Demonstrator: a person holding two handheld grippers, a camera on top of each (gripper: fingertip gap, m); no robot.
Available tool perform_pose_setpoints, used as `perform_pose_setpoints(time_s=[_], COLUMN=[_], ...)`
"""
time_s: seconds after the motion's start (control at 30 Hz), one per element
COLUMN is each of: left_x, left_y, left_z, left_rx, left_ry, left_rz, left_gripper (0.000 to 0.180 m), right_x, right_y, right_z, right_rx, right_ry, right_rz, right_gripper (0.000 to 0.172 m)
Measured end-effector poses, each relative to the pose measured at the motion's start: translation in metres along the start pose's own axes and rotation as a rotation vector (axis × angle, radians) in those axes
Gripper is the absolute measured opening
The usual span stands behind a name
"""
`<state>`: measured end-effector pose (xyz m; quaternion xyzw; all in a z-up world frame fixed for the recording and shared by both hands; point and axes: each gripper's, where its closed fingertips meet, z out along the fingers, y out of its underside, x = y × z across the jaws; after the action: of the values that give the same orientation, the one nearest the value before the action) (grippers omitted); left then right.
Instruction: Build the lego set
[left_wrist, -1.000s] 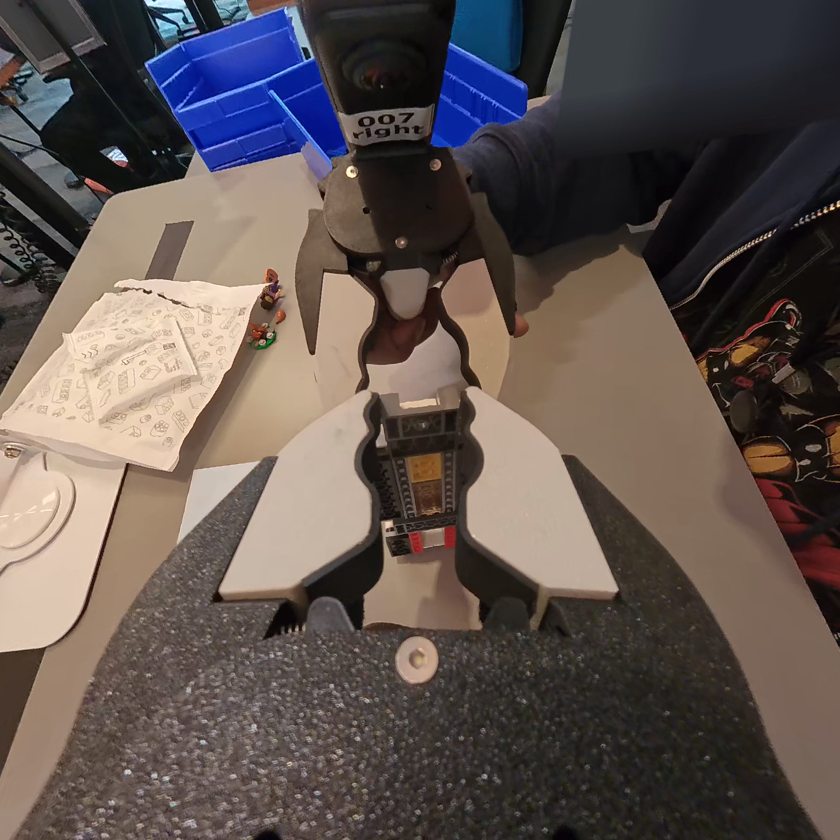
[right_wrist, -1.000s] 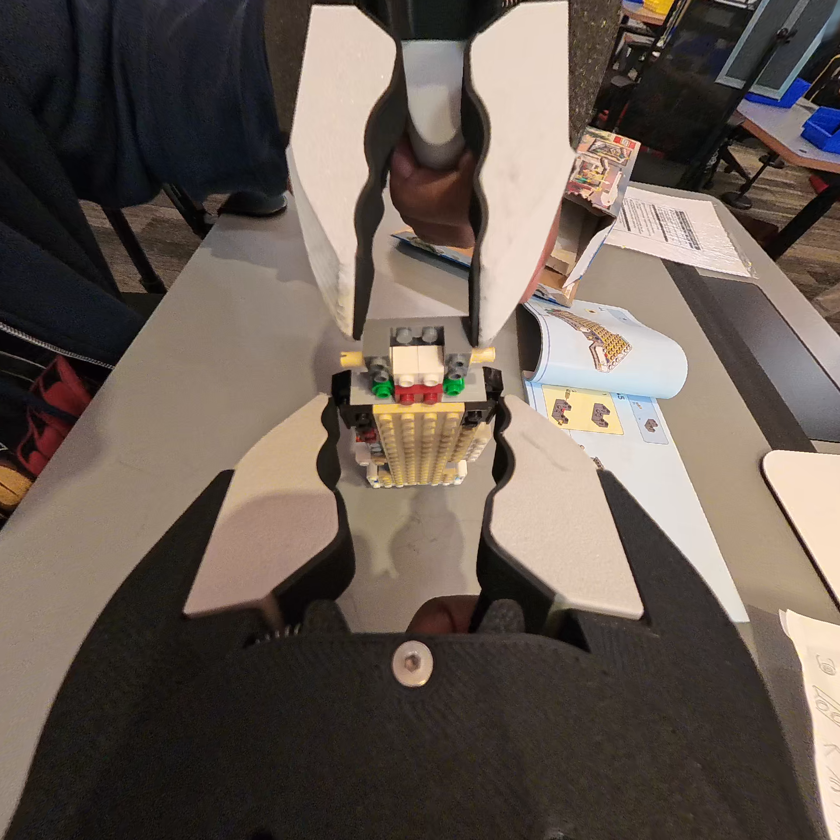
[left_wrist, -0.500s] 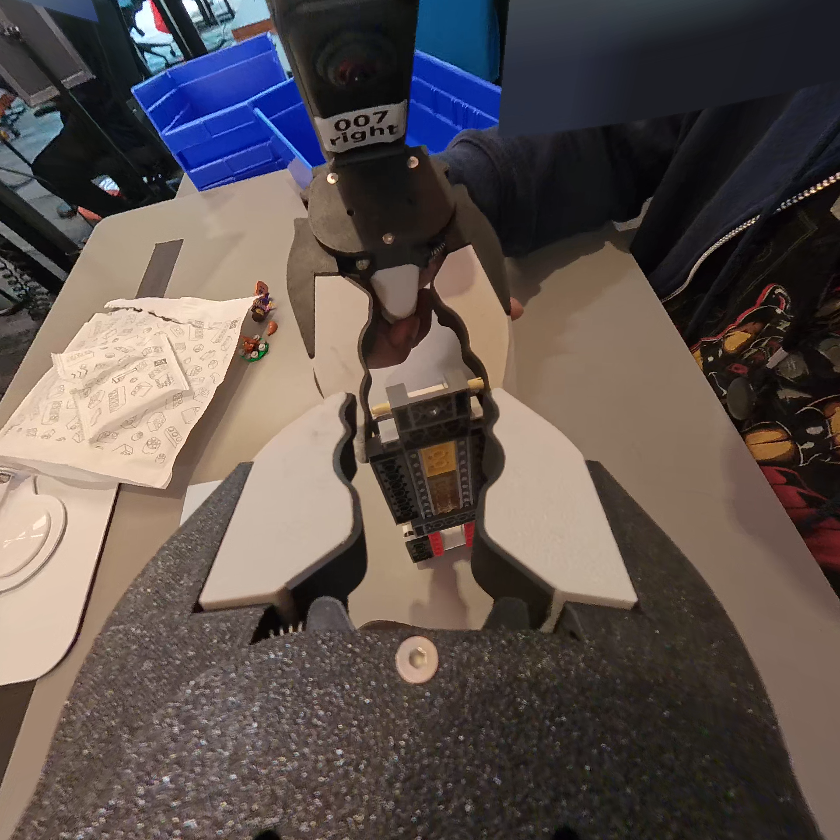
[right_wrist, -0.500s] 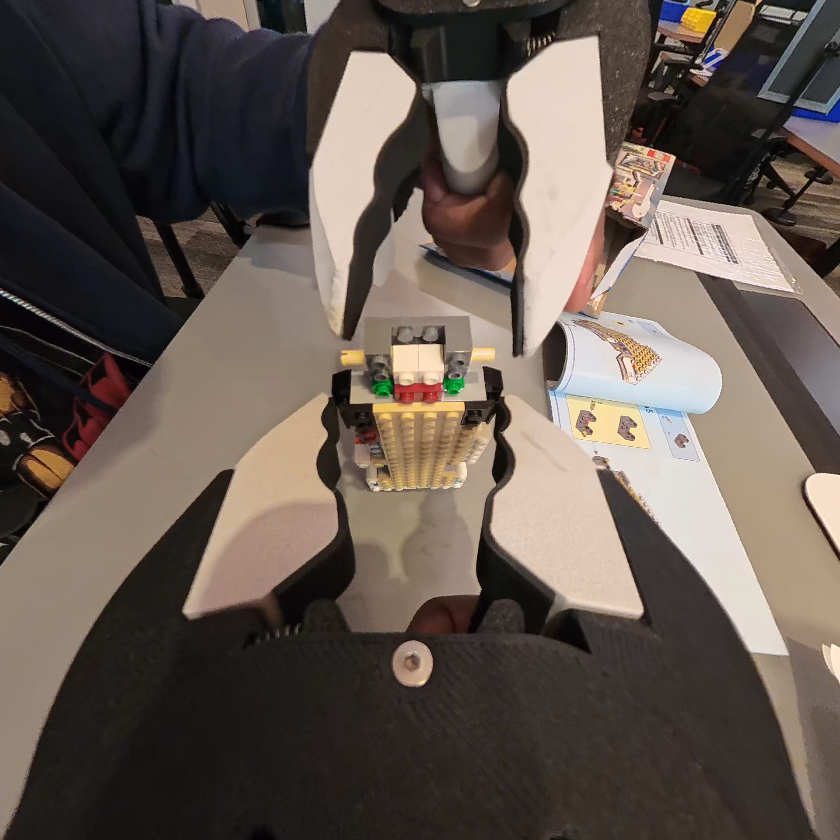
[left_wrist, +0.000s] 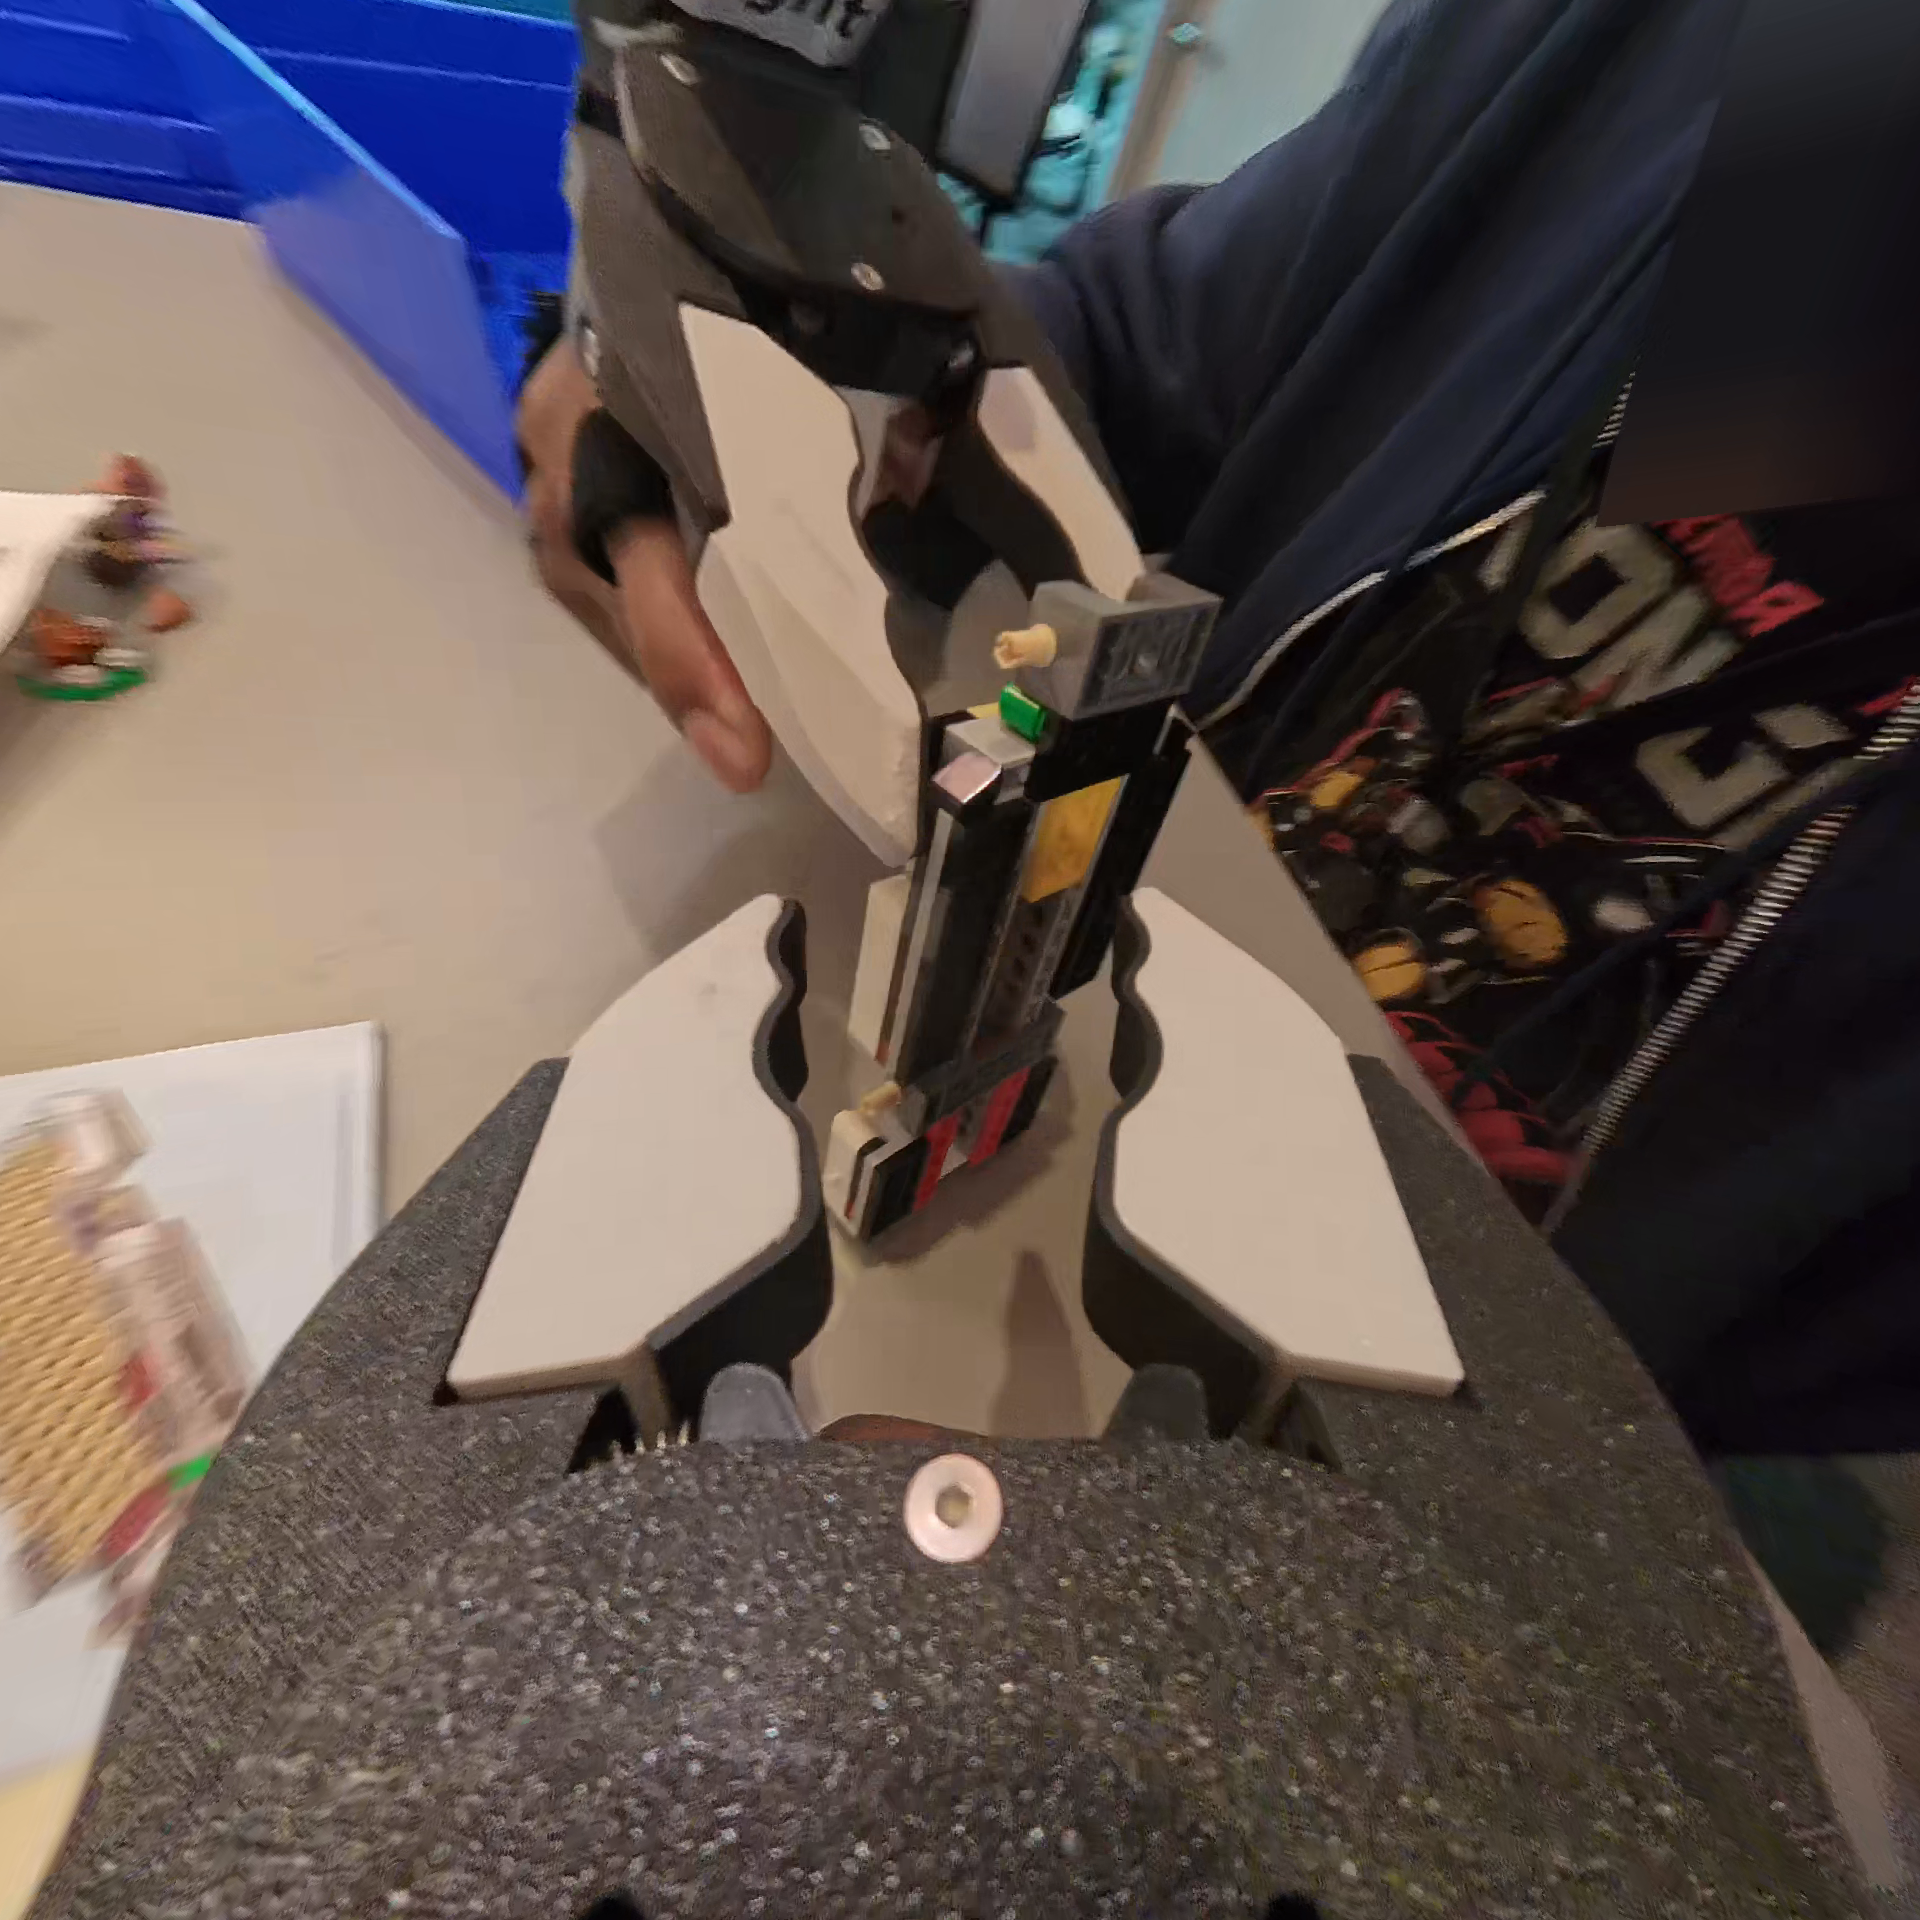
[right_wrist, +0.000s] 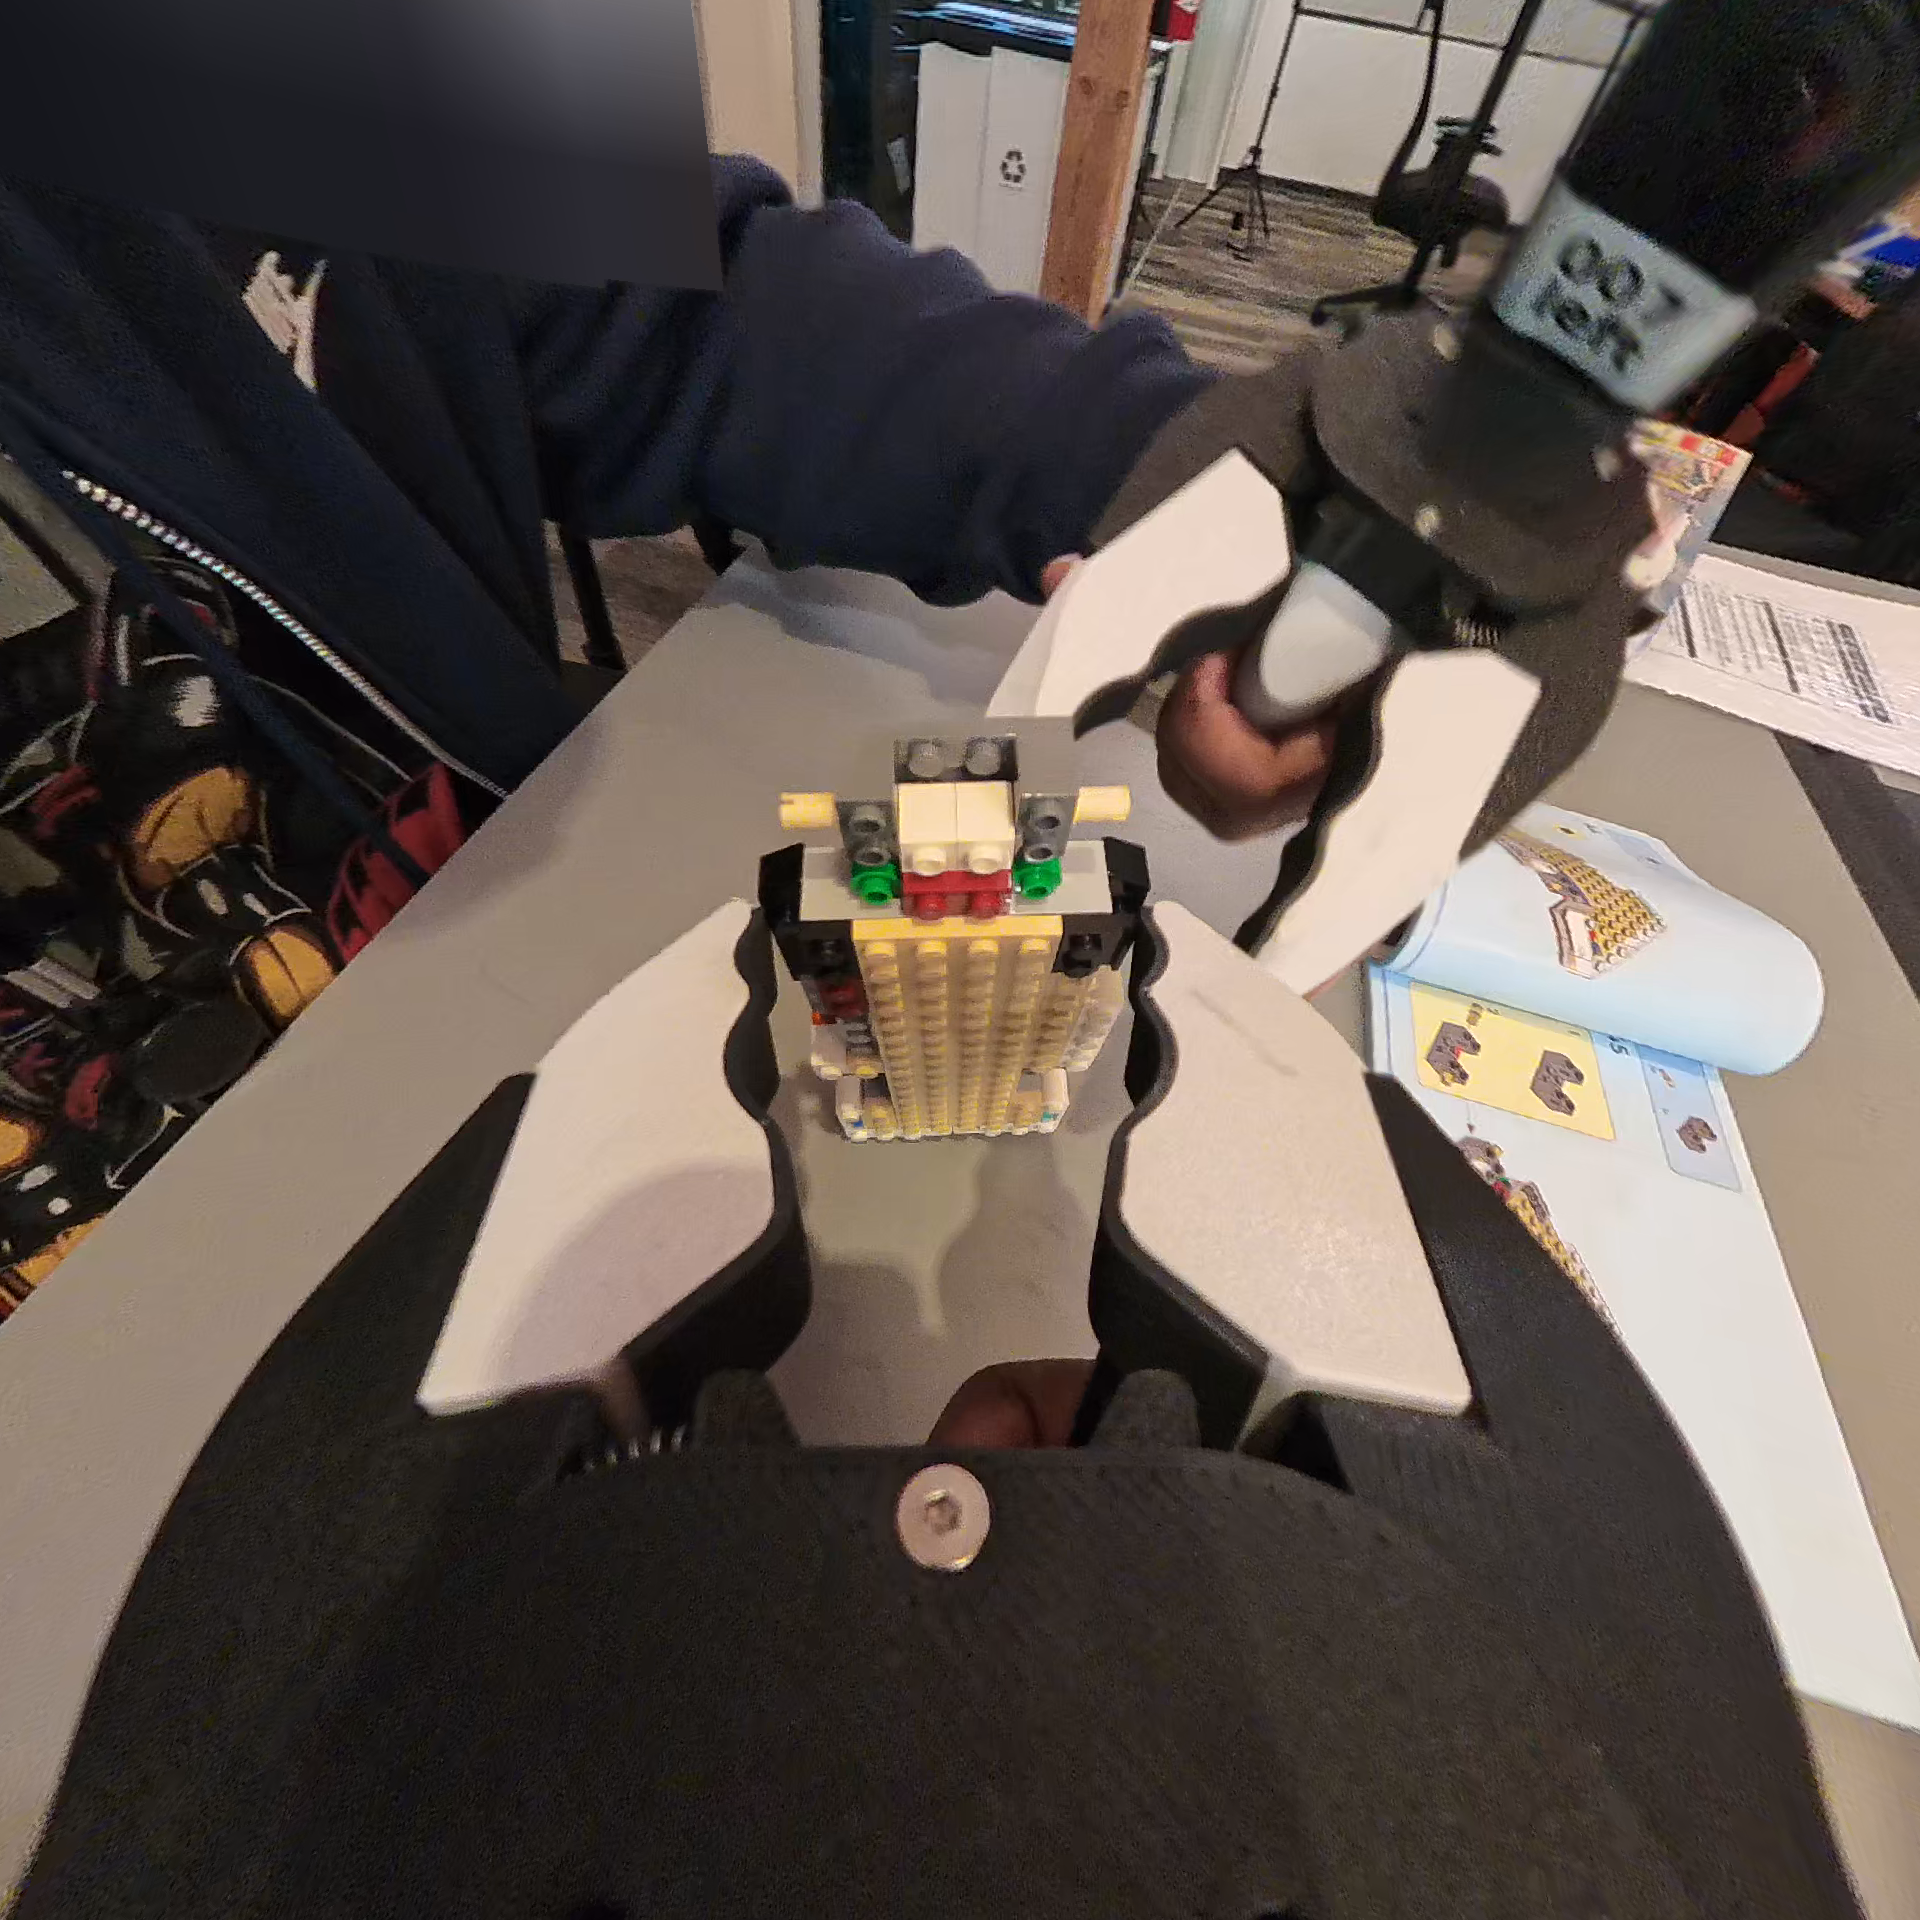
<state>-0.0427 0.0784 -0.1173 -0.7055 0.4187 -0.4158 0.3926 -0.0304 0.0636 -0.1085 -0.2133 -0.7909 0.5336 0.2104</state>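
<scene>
Right wrist view: my right gripper (right_wrist: 951, 940) clamps the brick model (right_wrist: 951, 935), both pads pressed on its black side edges.
Model: upright near the tabletop's (right_wrist: 436, 1039) front edge, by my jacket.
Left gripper (left_wrist: 961, 935): jaws wide, pads clear of the model between them.
Nearby: instruction booklet (right_wrist: 1558, 1039), blue bins (left_wrist: 312, 156), small figures (left_wrist: 94, 623).

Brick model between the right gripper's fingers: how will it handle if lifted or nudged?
The brick model is probably rigid but fragile: small cream pins and green studs look apt to snap off. Tall and narrow in the left wrist view, so likely tippy once let go. The right gripper pinches its black sides.
</scene>
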Motion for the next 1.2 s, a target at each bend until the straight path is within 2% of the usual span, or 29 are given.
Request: perform_pose_setpoints(time_s=[0.2, 0.37, 0.77, 1.0, 1.2], left_x=[0.012, 0.013, 0.019, 0.013, 0.005], left_y=[0.010, 0.008, 0.008, 0.003, 0.000], left_z=[0.022, 0.027, 0.033, 0.031, 0.022], left_rx=[0.047, 0.119, 0.175, 0.224, 0.301], left_ry=[0.324, 0.415, 0.431, 0.376, 0.271], left_rz=[-0.066, -0.067, -0.067, -0.084, -0.126], left_gripper=[0.049, 0.036, 0.029, 0.028, 0.028], right_x=[-0.007, -0.008, -0.017, -0.012, -0.001], right_y=[-0.001, 0.000, -0.002, -0.003, 0.000], right_z=[0.001, -0.001, -0.003, -0.009, -0.015], right_rx=[0.021, 0.039, 0.086, 0.122, 0.120], right_ry=[-0.057, -0.077, -0.155, -0.144, -0.079], right_rz=[-0.006, 0.005, 0.018, 0.048, 0.097], right_gripper=[0.066, 0.066, 0.066, 0.066, 0.062])
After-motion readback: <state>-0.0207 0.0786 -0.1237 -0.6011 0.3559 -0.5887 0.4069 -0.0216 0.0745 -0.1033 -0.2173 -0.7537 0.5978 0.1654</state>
